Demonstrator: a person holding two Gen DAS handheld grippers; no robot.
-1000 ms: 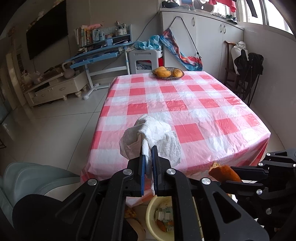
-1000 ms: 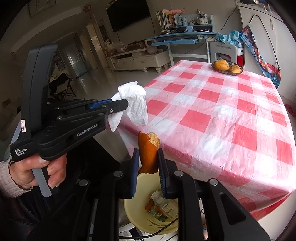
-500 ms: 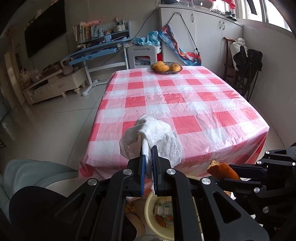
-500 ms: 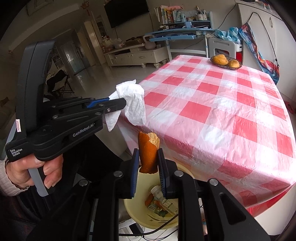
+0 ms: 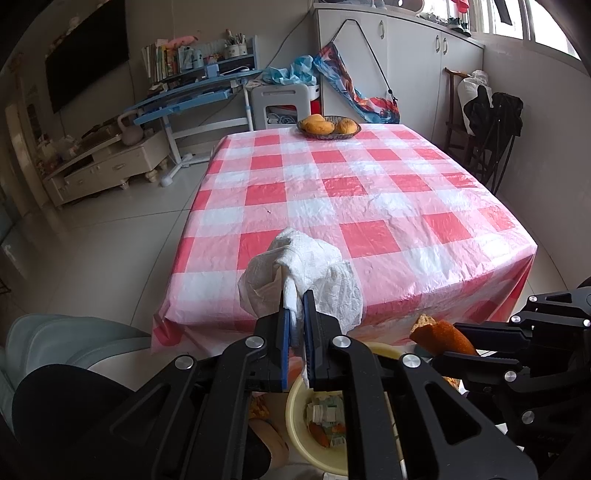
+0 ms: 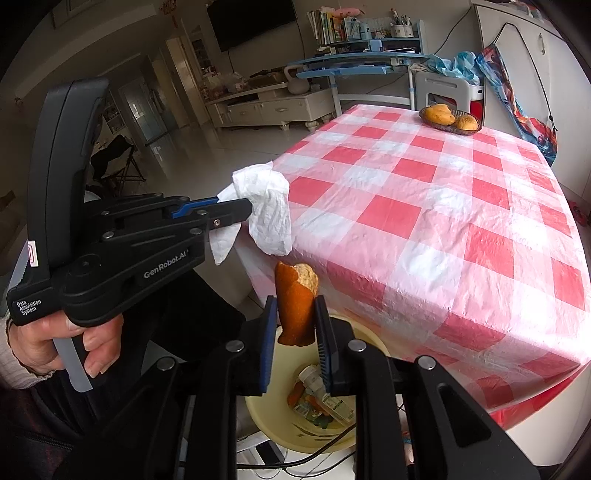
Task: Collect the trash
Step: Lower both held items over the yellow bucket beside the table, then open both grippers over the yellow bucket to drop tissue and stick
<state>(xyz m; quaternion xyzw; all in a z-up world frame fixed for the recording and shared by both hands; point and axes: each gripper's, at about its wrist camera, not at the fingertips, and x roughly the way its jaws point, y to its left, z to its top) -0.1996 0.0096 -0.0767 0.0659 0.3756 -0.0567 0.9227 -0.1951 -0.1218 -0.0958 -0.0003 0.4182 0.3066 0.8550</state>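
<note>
While clamped: L tongs pinch tissue | R tongs grip peel

The left gripper, at the frame's left, bore "GenRobot.AI" on its side. Its handle read "Data Acquisition System".

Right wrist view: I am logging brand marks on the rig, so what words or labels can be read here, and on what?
"GenRobot.AI": side of the left claw's body.
"Data Acquisition System": butt of its handle.
Label on the trash in the yellow bin: too small to read.
Book spines on the far shelf: blurred.
</note>
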